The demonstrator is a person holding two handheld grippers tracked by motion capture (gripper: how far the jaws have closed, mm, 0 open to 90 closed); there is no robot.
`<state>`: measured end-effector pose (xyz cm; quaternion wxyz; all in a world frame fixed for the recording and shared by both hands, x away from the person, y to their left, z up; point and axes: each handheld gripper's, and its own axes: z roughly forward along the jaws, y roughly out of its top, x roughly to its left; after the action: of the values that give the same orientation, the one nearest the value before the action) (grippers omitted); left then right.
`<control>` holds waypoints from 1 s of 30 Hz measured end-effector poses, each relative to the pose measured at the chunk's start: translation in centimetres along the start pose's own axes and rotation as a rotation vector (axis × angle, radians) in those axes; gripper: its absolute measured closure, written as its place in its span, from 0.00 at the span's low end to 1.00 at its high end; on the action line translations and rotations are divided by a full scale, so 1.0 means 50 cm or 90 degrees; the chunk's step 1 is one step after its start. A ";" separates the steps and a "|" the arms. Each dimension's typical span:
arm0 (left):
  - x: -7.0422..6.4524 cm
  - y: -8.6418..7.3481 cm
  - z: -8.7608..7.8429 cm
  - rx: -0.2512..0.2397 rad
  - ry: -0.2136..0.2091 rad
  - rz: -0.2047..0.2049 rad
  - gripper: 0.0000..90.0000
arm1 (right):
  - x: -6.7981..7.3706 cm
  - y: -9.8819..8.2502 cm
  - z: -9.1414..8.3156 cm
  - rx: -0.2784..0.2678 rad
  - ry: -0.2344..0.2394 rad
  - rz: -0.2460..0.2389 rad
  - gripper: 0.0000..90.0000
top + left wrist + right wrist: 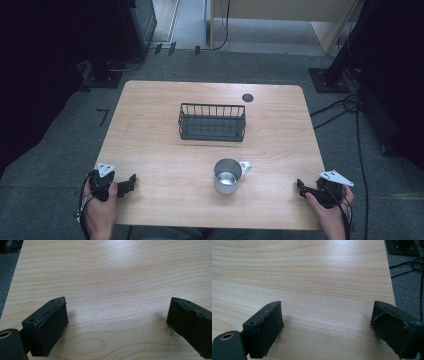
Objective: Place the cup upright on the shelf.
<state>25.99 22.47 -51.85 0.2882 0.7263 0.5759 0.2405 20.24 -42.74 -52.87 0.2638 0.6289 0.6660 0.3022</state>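
A shiny metal mug (228,175) with a handle on its right stands upright near the table's front middle. Behind it, toward the centre, sits a black wire basket (212,122) with nothing visible inside. My left gripper (131,183) rests low at the front left corner, held in a hand; in the left gripper view its jaws stand wide apart over bare wood, left gripper (117,317) open. My right gripper (300,188) sits at the front right edge; the right gripper (327,320) is open too, with only tabletop between its pads.
The wooden table (165,150) has a small round black cap (247,97) at its back right. Grey carpet surrounds it, with cables (345,107) on the floor at the right and black stand bases at both back corners.
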 end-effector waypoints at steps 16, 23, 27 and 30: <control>0.000 0.000 0.000 0.001 -0.002 0.000 0.03 | 0.055 0.043 -0.042 -0.084 0.066 -0.004 0.23; 0.000 0.000 0.000 0.001 -0.002 0.000 0.03 | 0.095 0.067 -0.052 -0.098 0.109 -0.028 0.23; 0.000 0.000 0.000 0.001 -0.002 0.000 0.03 | 0.125 0.080 -0.060 -0.109 0.141 -0.041 0.22; 0.000 0.000 0.000 0.001 -0.001 0.000 0.03 | 0.149 0.087 -0.067 -0.118 0.163 -0.046 0.21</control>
<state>26.00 22.47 -51.86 0.2886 0.7265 0.5759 0.2393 20.22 -35.45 -47.20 0.2441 0.5338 0.6859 0.4302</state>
